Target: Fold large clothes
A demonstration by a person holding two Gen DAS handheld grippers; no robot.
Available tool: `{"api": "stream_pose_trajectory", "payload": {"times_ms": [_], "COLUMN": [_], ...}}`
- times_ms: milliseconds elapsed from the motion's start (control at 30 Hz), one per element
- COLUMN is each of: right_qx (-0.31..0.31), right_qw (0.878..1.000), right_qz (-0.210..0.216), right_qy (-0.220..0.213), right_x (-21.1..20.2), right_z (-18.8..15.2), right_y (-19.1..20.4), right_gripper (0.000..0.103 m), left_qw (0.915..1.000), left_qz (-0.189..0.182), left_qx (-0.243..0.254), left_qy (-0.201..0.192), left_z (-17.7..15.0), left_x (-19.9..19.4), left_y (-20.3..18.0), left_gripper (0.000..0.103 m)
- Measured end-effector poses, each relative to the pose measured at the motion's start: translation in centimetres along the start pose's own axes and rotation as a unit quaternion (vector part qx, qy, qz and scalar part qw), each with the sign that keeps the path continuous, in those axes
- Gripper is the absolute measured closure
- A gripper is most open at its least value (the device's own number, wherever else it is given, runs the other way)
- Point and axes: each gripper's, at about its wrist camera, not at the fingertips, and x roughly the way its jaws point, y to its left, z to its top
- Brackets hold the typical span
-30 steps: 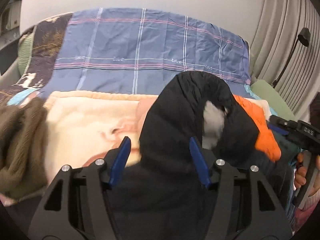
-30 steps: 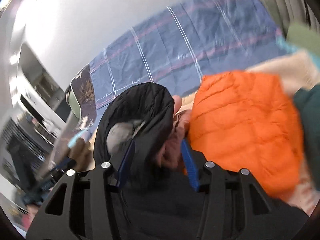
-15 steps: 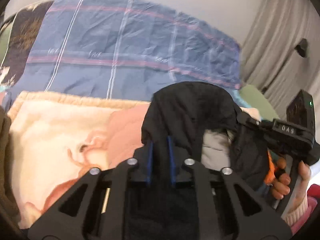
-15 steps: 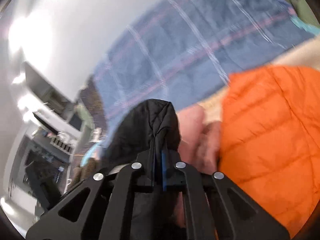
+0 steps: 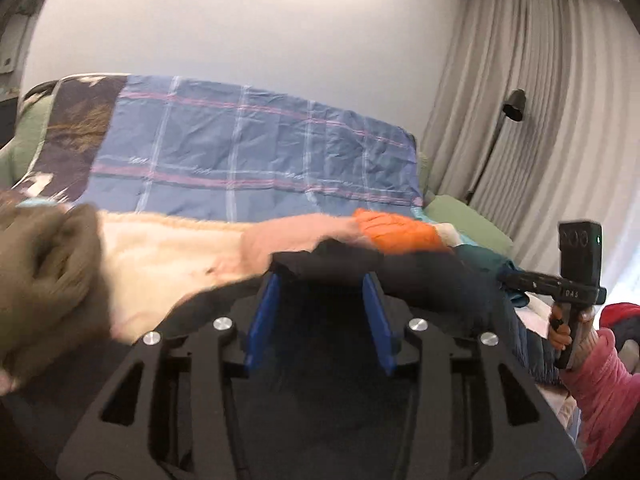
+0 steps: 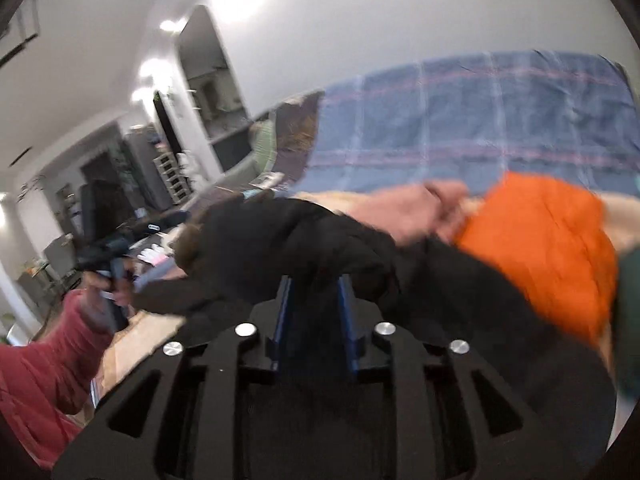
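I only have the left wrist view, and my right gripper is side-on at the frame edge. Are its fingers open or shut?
Observer: Open. In the right wrist view the right gripper shows a clear gap between its blue fingers, with the black jacket bunched just past the tips.
Operator: Is the orange jacket in its way?
Observer: No. The orange jacket lies off to the right of the fingers, against the black jacket's edge.
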Motion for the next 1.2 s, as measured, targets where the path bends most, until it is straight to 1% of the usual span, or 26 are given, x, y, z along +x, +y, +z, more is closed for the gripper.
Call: {"api": "stream_pose_trajectory", "payload": {"times_ms": [100, 133, 167, 233, 300, 367, 400, 433, 467, 500, 533, 567, 600, 667, 700, 733, 800, 833, 867, 900, 967, 1033, 1100, 1133, 1167, 1200], "right_qx": [0.053, 0.081, 0.098, 0.120, 0.112, 0.102, 0.099, 0.095, 0.092, 0.095, 0.099, 0.107, 0.114, 0.108, 0.098, 0.091, 0.069, 0.056, 0.047, 0.036, 0.022, 0.019, 0.004, 0.000, 0.001, 0.005], "right_qw": [0.998, 0.995, 0.994, 0.991, 0.991, 0.991, 0.990, 0.988, 0.985, 0.978, 0.971, 0.968, 0.968, 0.968, 0.968, 0.970, 0.974, 0.977, 0.978, 0.978, 0.977, 0.975, 0.965, 0.958, 0.952, 0.948], "right_qz": [-0.045, -0.055, -0.058, -0.061, -0.053, -0.046, -0.049, -0.058, -0.081, -0.112, -0.136, -0.140, -0.136, -0.146, -0.158, -0.164, -0.172, -0.173, -0.175, -0.179, -0.186, -0.194, -0.237, -0.261, -0.274, -0.283], "right_qy": [0.000, -0.003, 0.002, 0.024, 0.050, 0.076, 0.091, 0.103, 0.124, 0.150, 0.170, 0.178, 0.176, 0.175, 0.166, 0.157, 0.128, 0.113, 0.104, 0.098, 0.097, 0.104, 0.112, 0.120, 0.133, 0.149], "right_x": [0.1, 0.7, 1.7, 4.2, 6.9, 9.4, 10.7, 11.8, 13.0, 14.4, 15.2, 15.5, 15.2, 13.8, 12.9, 12.5, 11.0, 10.6, 10.7, 10.9, 12.4, 14.3, 17.0, 18.5, 20.2, 21.6], "right_z": [-0.9, -1.0, -1.2, -1.9, -2.9, -4.2, -4.9, -5.4, -6.4, -7.5, -8.6, -9.3, -9.5, -8.8, -8.1, -7.6, -6.3, -5.6, -5.3, -5.0, -4.8, -4.9, -5.3, -6.0, -6.7, -7.6], "right_y": [-0.7, -0.8, -0.8, -0.6, 0.9, 2.1, 2.3, 2.3, 2.0, 1.3, 0.8, 0.2, -0.1, 0.3, 0.8, 1.1, 2.5, 3.5, 4.2, 4.9, 6.0, 6.6, 7.0, 6.8, 6.3, 5.7], "right_gripper": [0.078, 0.078, 0.078, 0.078, 0.078, 0.078, 0.078, 0.078, 0.078, 0.078, 0.079, 0.080, 0.080, 0.078, 0.077, 0.076, 0.071, 0.069, 0.065, 0.063, 0.062, 0.060, 0.045, 0.044, 0.044, 0.041], "left_qw": [0.9993, 0.9990, 0.9984, 0.9962, 0.9922, 0.9846, 0.9789, 0.9760, 0.9717, 0.9693, 0.9697, 0.9713, 0.9724, 0.9778, 0.9812, 0.9851, 0.9870, 0.9871, 0.9865, 0.9840, 0.9769, 0.9655, 0.9552, 0.9457, 0.9389, 0.9326], "left_qz": [0.035, 0.038, 0.035, 0.024, 0.016, 0.026, 0.035, 0.041, 0.056, 0.071, 0.075, 0.070, 0.067, 0.062, 0.060, 0.063, 0.071, 0.075, 0.082, 0.091, 0.110, 0.149, 0.176, 0.194, 0.202, 0.208], "left_qx": [0.003, 0.005, 0.005, 0.002, 0.007, 0.020, 0.022, 0.022, 0.024, 0.029, 0.029, 0.020, 0.012, -0.003, -0.006, -0.008, -0.017, -0.026, -0.047, -0.085, -0.136, -0.176, -0.206, -0.234, -0.254, -0.273], "left_qy": [0.015, 0.023, 0.044, 0.084, 0.123, 0.172, 0.200, 0.213, 0.228, 0.234, 0.231, 0.226, 0.223, 0.201, 0.183, 0.160, 0.144, 0.139, 0.133, 0.127, 0.122, 0.122, 0.118, 0.117, 0.115, 0.111], "left_z": [-0.6, -0.7, -1.1, -2.4, -4.0, -6.7, -8.3, -9.2, -10.5, -11.5, -11.9, -11.7, -11.4, -10.2, -9.7, -9.4, -9.2, -9.2, -9.6, -10.4, -11.7, -13.5, -15.2, -16.1, -16.8, -17.3], "left_x": [-0.6, -0.3, 0.6, 3.0, 6.4, 10.3, 12.3, 13.3, 14.7, 15.6, 15.8, 15.5, 14.8, 12.1, 10.8, 8.4, 4.8, 3.8, 2.1, -0.2, -2.8, -5.7, -7.9, -9.3, -10.3, -11.1], "left_y": [-0.4, -0.8, -1.5, -2.8, -3.9, -5.0, -5.1, -5.1, -4.9, -4.7, -4.5, -4.4, -4.3, -4.2, -4.2, -3.9, -2.8, -2.2, -1.1, 0.6, 3.1, 5.8, 7.7, 9.2, 10.3, 11.2], "left_gripper": [0.060, 0.060, 0.060, 0.060, 0.060, 0.060, 0.060, 0.059, 0.059, 0.058, 0.058, 0.058, 0.057, 0.048, 0.037, 0.031, 0.030, 0.029, 0.029, 0.029, 0.029, 0.029, 0.028, 0.028, 0.028, 0.028]}}
